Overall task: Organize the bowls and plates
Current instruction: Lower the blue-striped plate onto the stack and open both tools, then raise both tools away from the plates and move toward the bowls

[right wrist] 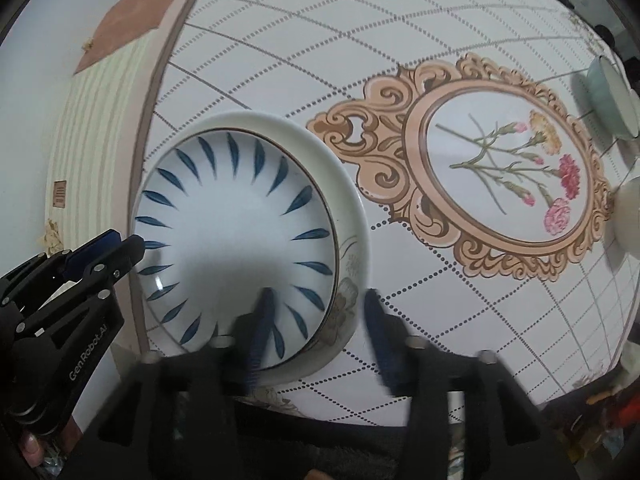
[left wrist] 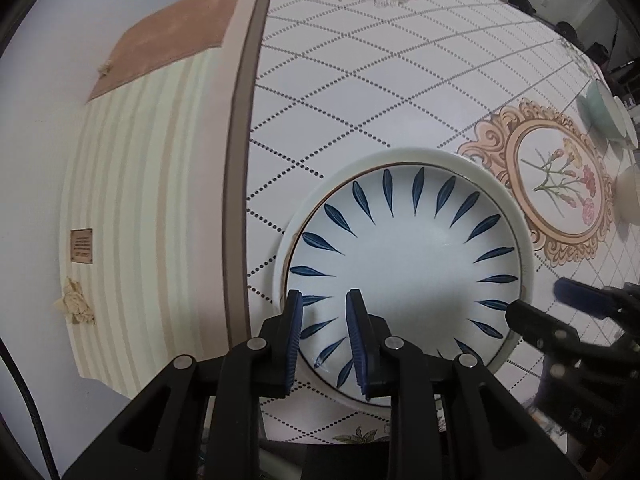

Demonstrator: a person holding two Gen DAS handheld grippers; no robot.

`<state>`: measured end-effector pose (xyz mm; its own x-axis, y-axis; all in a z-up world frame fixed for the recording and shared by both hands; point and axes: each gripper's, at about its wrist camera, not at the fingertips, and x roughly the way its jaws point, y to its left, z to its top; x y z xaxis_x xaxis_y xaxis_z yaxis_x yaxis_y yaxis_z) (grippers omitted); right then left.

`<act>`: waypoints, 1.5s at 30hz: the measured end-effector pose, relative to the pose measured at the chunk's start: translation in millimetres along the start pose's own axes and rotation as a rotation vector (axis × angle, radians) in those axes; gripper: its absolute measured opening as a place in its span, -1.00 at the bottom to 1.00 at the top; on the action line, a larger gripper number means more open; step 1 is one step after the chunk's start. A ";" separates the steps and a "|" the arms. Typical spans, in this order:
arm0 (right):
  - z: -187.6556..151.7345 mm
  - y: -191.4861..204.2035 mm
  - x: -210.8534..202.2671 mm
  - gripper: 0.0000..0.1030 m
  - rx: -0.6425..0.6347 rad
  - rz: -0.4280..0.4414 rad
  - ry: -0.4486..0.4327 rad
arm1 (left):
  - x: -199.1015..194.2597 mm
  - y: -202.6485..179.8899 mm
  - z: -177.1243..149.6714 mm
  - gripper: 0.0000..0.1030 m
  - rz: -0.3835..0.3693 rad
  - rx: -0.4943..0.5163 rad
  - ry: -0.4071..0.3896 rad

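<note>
A blue-leaf plate (left wrist: 404, 276) sits nested in a wider white plate (left wrist: 496, 188), the stack resting on the desk (left wrist: 360, 92) near its left edge, beside an ornate flower print (right wrist: 508, 172). The left tool (left wrist: 324, 344) hangs over the near-left rim of the stack, its 2 blue pads slightly apart with nothing pinched; whether they touch the plate I cannot tell. The right tool (right wrist: 320, 336), blurred, is spread wide, straddling the right rim of the stack without pressing on it. At the far right of the desk stand a green bowl (right wrist: 604, 96) and a white bowl (right wrist: 630, 212).
</note>
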<state>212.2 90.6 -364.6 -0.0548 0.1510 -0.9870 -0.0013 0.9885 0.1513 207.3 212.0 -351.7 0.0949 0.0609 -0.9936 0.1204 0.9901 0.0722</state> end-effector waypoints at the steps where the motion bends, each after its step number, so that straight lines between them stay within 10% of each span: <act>1: -3.0 1.0 -4.6 0.21 -0.004 -0.010 -0.016 | -6.6 2.4 -4.2 -0.57 -0.001 -0.001 -0.005; 7: -25.3 -7.3 -40.8 0.68 -0.023 -0.092 -0.111 | -33.9 8.2 -16.4 -0.35 -0.003 -0.013 -0.048; 14: -51.3 -15.5 -82.2 1.00 -0.010 -0.149 -0.209 | -73.4 11.6 -26.1 0.74 0.007 -0.027 -0.165; 45: -195.0 -7.1 -280.6 1.00 0.018 -0.149 -0.517 | -250.5 -0.8 -117.5 0.99 -0.063 -0.029 -0.391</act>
<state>33.0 39.3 -78.2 0.4430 -0.0101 -0.8965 0.0458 0.9989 0.0113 67.3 210.8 -113.0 0.4579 -0.0472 -0.8877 0.1101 0.9939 0.0039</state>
